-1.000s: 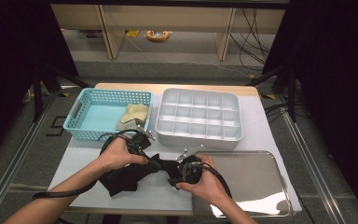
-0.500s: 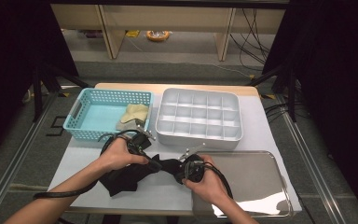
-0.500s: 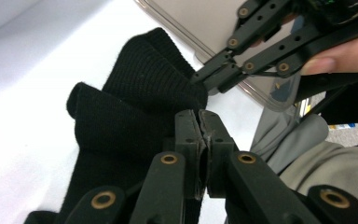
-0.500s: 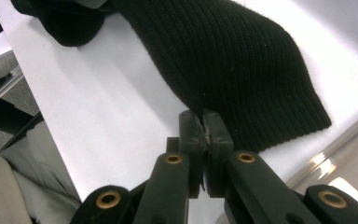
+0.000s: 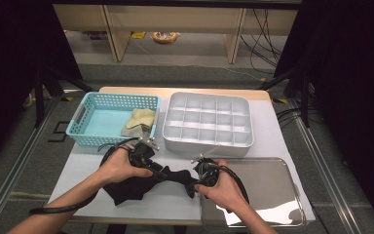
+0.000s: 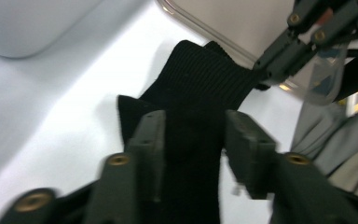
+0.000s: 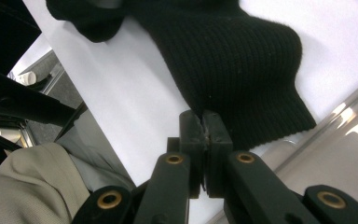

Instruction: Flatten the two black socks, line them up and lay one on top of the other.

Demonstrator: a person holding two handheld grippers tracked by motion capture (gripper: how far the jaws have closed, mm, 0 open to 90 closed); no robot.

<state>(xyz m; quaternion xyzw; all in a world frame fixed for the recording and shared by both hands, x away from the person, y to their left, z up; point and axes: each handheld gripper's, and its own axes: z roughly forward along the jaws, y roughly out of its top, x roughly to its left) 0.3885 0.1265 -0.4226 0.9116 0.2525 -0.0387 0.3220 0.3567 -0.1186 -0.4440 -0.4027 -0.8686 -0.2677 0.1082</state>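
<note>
Moved: left claw (image 6: 193, 140) has just been opening, its jaws now standing apart beside the black sock (image 6: 200, 84), no longer pinching it.
Right claw (image 7: 203, 128): staying pinched shut on the sock's edge.
Sock: lying on the white worktop (image 5: 175, 202), touching the silver tray (image 5: 272, 195).
Risk: sock may be slipping free, because one small pinch is holding it.
Writing: none is showing.

Both forearms reach in low over the table, the left gripper (image 5: 157, 170) pointing toward the right with its jaws just opened and standing apart, while the right gripper (image 5: 193, 184) points back toward it, jaws pinched tight together.
</note>
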